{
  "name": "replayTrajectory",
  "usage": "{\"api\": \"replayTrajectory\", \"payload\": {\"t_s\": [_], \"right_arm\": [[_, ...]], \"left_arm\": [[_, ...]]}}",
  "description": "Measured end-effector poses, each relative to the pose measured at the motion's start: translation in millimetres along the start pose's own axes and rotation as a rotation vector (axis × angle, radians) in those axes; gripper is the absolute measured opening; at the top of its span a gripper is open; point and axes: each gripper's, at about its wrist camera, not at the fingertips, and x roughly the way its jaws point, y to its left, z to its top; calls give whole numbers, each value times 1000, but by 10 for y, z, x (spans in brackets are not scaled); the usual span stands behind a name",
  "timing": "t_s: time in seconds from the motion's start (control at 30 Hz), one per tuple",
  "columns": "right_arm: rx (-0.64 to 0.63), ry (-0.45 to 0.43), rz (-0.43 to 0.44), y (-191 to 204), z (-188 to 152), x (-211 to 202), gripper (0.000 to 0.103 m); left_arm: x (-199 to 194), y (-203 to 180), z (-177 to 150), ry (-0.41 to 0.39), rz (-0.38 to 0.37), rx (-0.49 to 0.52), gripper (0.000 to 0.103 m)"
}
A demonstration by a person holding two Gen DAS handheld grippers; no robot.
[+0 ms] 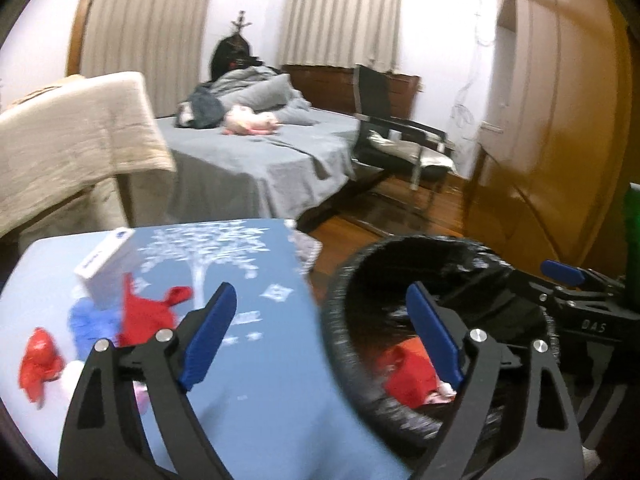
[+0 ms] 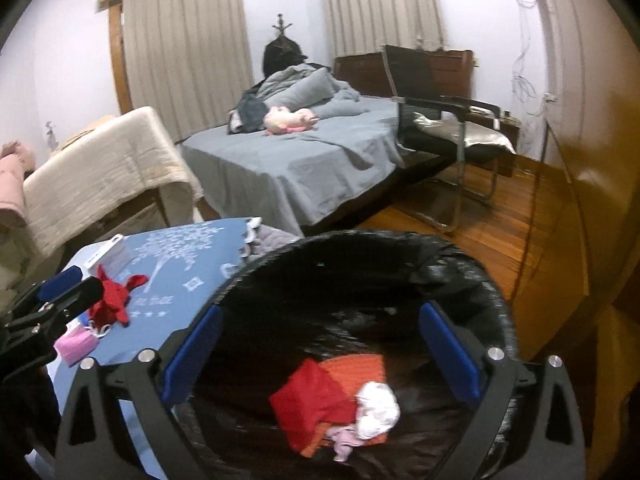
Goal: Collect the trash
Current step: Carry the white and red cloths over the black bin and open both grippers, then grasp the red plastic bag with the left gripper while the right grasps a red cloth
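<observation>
Bedroom clutter frames a blue table [image 1: 260, 400] beside a lined bin [image 2: 460, 264]. Right gripper [image 2: 320, 356] gapes empty over dropped trash [image 2: 316, 404]; left gripper [image 1: 320, 336] is wide open, holding nothing. Next, I judge, it reaches for the red scraps [image 1: 148, 312].

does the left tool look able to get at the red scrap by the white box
Probably yes. The left tool is open and empty above the blue cloth, and the red scrap lies uncovered just left of it, with nothing between.
</observation>
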Motion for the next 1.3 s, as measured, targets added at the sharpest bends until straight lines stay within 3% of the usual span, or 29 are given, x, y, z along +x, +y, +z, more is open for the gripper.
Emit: {"api": "replayTrajectory", "payload": {"t_s": [0.37, 0.73, 1.3], "right_arm": [[-104, 14, 139, 855, 56, 215, 97], [-178, 49, 233, 1608, 1, 566, 97], [-277, 149, 306, 2495, -221, 1255, 97]], "left_arm": [[-401, 864, -116, -20, 206, -70, 86], [-630, 1633, -257, -10, 364, -134, 86], [-443, 2463, -478, 76, 475, -217, 86]]}}
